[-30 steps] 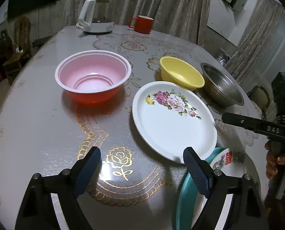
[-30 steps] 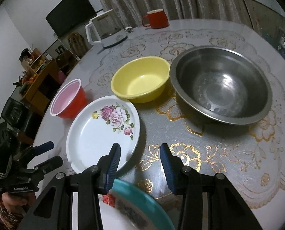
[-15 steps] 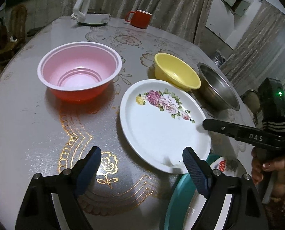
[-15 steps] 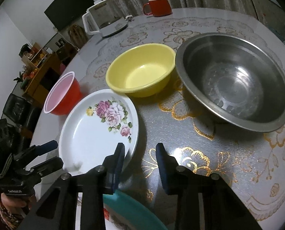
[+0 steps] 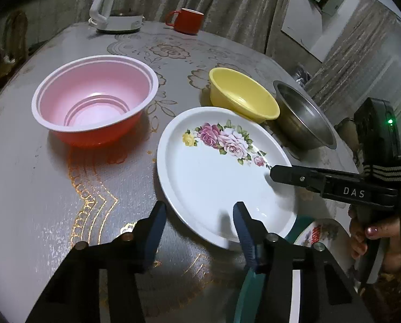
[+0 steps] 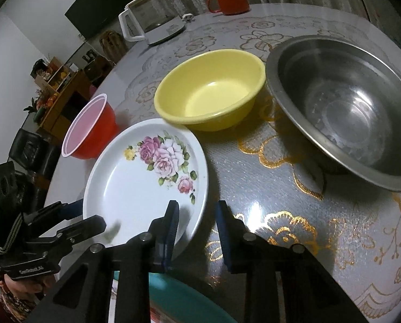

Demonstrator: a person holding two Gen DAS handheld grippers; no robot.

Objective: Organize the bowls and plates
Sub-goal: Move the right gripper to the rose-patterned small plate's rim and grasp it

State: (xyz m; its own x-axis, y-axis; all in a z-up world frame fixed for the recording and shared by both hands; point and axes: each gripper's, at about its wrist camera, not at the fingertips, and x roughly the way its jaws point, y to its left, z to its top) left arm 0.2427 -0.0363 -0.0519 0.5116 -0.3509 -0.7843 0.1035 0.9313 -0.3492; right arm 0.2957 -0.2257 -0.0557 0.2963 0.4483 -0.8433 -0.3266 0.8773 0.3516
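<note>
A white plate with pink roses (image 5: 216, 177) (image 6: 135, 188) lies near the table's front, its near edge overlapping a teal-rimmed plate (image 5: 319, 231) (image 6: 179, 296). My left gripper (image 5: 200, 226) (image 6: 88, 214) straddles the white plate's near left rim. Its jaws are closing, with a gap still showing at the pads. My right gripper (image 6: 196, 220) (image 5: 278, 175) straddles the right rim, one finger over the plate and one outside, also closing without pressing on it. Behind stand a pink-lined red bowl (image 5: 92, 99), a yellow bowl (image 6: 211, 91) and a steel bowl (image 6: 343, 107).
A white kettle (image 5: 119, 2) and a red mug (image 5: 185, 20) stand at the far side of the round table (image 5: 52, 188). A person's hand (image 5: 375, 234) holds the right gripper's handle. Curtains hang beyond the table, and shelves stand at the left.
Both grippers moved forward and down onto the white plate's rim. The left jaws narrowed sharply; the right jaws narrowed a little.
</note>
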